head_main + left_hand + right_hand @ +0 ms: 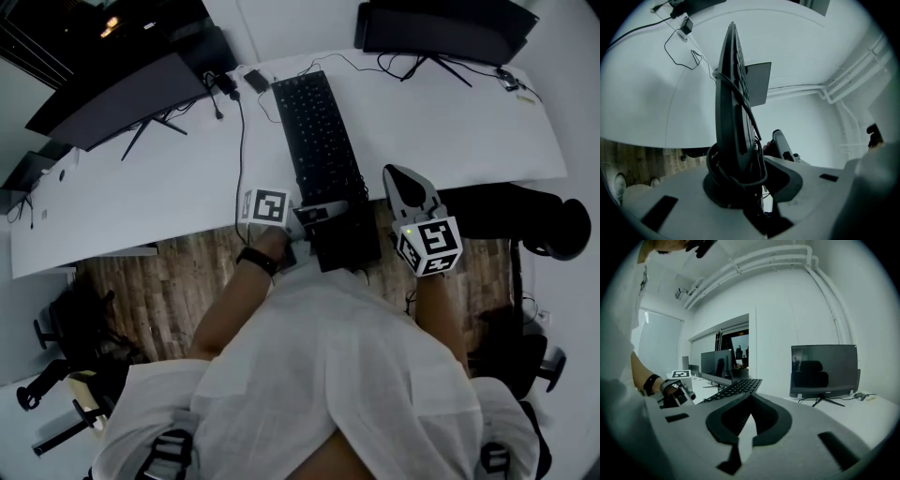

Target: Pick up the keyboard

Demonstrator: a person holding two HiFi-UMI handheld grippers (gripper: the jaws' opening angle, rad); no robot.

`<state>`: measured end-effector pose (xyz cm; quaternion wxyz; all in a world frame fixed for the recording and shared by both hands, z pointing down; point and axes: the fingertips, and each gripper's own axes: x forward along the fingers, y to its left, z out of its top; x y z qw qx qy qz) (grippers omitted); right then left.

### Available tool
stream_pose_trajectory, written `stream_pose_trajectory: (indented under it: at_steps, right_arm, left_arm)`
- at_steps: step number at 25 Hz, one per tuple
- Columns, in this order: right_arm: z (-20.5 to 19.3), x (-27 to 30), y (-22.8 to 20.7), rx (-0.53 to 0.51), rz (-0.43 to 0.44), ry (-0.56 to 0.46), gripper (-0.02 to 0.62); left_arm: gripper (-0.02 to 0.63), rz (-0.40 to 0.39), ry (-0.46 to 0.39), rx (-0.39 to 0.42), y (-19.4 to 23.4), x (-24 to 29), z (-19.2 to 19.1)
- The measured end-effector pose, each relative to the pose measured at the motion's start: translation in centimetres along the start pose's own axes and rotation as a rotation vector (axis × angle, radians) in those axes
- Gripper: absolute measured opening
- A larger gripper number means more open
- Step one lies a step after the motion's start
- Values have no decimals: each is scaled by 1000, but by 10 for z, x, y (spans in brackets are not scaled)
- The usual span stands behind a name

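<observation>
The black keyboard runs lengthwise from the back of the white desk toward me, and its near end juts past the desk's front edge. My left gripper is shut on that near end from the left. In the left gripper view the keyboard shows edge-on between the jaws of the left gripper, with its black cable looped around it. My right gripper hovers just right of the keyboard, apart from it. Seen from the right gripper, its jaws are shut and empty, with the keyboard to its left.
A dark monitor stands on the desk at the left and another monitor at the back right. Cables and a power adapter lie near the keyboard's far end. A black office chair stands at the right, over wooden floor.
</observation>
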<state>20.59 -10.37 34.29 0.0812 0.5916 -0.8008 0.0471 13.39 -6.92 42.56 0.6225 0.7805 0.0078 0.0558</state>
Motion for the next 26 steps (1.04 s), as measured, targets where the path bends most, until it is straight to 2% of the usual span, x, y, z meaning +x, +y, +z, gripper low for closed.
stream_pose_trajectory:
  at_steps: [5, 8, 20, 26]
  right_arm:
    - [4, 4, 4, -31, -11, 2, 0]
    - [8, 3, 3, -32, -22, -7, 0]
    - [11, -3, -1, -28, -45, -10, 0]
    - [11, -1, 0, -29, -45, -9, 0]
  left_arm:
    - [92, -4, 11, 9, -4, -3, 6]
    - [92, -24, 9, -3, -11, -3, 8]
    - [91, -12, 27, 15, -12, -3, 8]
    - [91, -29, 32, -4, -16, -1, 6]
